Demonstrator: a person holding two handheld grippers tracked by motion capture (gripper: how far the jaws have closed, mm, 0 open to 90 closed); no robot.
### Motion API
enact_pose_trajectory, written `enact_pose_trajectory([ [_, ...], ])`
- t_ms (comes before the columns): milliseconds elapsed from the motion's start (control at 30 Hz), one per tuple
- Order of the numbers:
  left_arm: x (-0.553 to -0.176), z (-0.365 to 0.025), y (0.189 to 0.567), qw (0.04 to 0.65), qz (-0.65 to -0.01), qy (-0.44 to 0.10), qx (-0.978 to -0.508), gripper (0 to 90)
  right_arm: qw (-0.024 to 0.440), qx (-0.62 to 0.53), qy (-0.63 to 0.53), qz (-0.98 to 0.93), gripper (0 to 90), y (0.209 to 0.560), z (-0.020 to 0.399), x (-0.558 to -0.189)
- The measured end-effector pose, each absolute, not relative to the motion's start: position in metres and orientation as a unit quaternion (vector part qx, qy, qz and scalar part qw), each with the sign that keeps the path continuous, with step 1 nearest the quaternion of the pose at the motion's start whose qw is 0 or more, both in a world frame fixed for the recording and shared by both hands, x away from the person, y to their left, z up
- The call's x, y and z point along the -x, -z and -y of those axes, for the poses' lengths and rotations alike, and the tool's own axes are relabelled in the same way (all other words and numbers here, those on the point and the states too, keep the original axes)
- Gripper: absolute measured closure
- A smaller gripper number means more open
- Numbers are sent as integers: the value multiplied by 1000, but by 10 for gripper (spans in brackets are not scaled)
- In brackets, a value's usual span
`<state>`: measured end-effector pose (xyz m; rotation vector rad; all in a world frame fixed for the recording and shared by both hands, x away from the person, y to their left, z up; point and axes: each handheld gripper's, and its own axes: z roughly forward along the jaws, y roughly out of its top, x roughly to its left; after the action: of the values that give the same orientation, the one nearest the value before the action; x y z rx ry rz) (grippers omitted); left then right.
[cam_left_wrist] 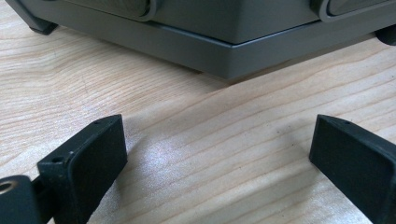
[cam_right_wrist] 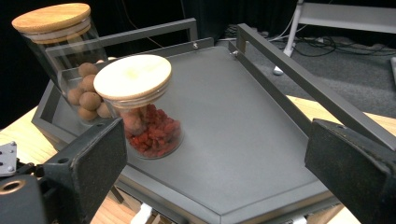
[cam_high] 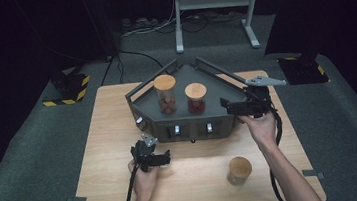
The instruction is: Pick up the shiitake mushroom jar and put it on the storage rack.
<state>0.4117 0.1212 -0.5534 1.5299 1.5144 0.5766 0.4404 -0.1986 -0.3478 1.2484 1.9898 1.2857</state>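
A dark grey tray [cam_high: 189, 124] with low rails stands at the back middle of the wooden table [cam_high: 108, 118]. On it are two glass jars with wooden lids. The left jar [cam_high: 166, 94] [cam_right_wrist: 70, 60] holds brown balls and the right jar [cam_high: 196, 98] [cam_right_wrist: 144, 107] holds red pieces. My right gripper [cam_high: 227, 106] [cam_right_wrist: 217, 133] hovers open at the tray's right front edge and faces the red jar, with nothing between its jaws. My left gripper [cam_high: 147, 149] [cam_left_wrist: 217, 130] stands open low over the table, just in front of the tray's base [cam_left_wrist: 210, 46].
A third wooden-lidded jar [cam_high: 238, 170] stands on the table near the front right, beside the right forearm. The tray's right half [cam_right_wrist: 243, 121] is bare. Grey carpet surrounds the table, and a white frame [cam_high: 214, 1] with cables lies behind it.
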Motion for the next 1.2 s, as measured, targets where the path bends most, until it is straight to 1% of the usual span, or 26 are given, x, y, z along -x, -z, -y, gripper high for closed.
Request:
enact_pose_trajectory([
  [133, -412, -121, 553, 442, -610, -232, -615, 38, 234, -457, -466, -721, 48, 349, 203, -437],
  [533, -412, -121, 553, 442, -610, -232, -616, 38, 229, -459, -473, -716, 45, 352, 211, -431],
  [767, -412, -121, 553, 442, -610, -232, -615, 38, 240, -452, -478, -714, 40, 354, 212, -425],
  [1200, -412, -121, 553, 442, -610, -232, -615, 38, 235, -456, -487, -707, 36, 363, 223, -418],
])
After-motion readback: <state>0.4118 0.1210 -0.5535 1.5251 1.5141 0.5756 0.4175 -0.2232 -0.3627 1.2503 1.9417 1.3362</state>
